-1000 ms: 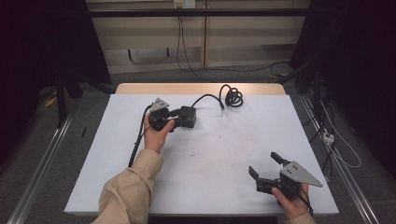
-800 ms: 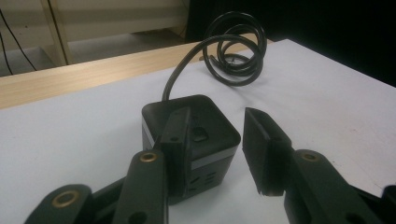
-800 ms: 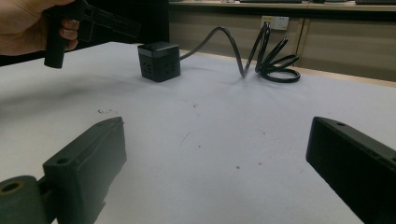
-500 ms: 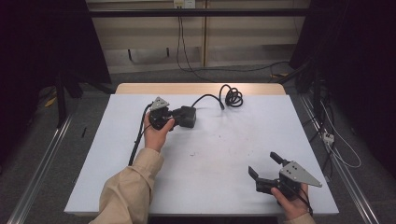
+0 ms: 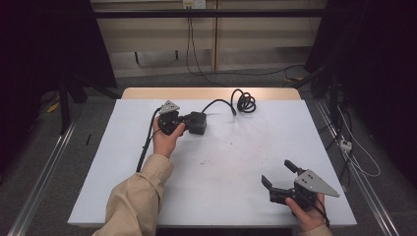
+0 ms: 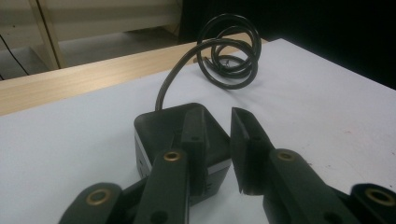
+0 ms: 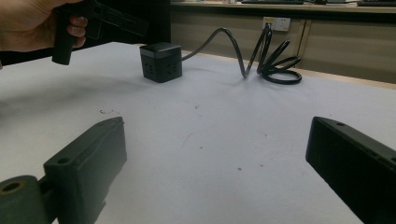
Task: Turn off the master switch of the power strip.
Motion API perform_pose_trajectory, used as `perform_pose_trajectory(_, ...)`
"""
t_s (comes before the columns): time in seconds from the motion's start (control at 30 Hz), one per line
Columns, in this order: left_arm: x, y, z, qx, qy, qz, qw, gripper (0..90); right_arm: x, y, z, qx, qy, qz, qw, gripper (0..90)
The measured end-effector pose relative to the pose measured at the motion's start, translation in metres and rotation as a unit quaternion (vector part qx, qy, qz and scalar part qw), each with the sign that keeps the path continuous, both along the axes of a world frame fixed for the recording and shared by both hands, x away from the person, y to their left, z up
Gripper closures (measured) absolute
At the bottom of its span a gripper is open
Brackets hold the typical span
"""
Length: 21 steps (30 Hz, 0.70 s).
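High view: left gripper (image 5: 181,120) at the black cube-shaped adapter (image 5: 197,123), right gripper (image 5: 282,177) well away from it, near the table's (image 5: 236,162) front edge.

Left gripper view gives what the overhead cannot: the jaws stand narrowly apart, one lying over the adapter's (image 6: 187,135) top face, the other just beside its corner, not clamped on it. The adapter's cable runs back to a coil (image 6: 231,51) near the far wooden edge. Right gripper view: jaws spread wide over bare white tabletop with small specks; the adapter (image 7: 161,61) sits far ahead, its side holes visible, the left hand (image 7: 35,23) and its gripper beside it, coil (image 7: 275,58) beyond.
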State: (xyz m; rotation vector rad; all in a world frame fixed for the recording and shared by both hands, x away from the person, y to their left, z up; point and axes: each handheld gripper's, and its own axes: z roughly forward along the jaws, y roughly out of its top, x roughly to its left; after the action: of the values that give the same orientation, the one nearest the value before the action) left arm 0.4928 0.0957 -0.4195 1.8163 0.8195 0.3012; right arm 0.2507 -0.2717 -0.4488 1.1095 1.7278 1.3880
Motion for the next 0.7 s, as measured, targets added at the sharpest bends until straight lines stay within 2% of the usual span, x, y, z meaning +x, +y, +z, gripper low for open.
perform_pose_trajectory(0.43,0.0037,-0.0009,-0.0004,0.014,0.000,0.001,0.9999,85.2,0.0000,0.0010,0.0002,-0.002,0.000,0.005,1.0000,4.7)
perform_pose_trajectory(0.7,0.0067,-0.0027,-0.0033,0.012,0.005,0.003,0.9999,89.1,0.0001,0.0012,0.0002,-0.002,0.000,0.006,1.0000,4.7)
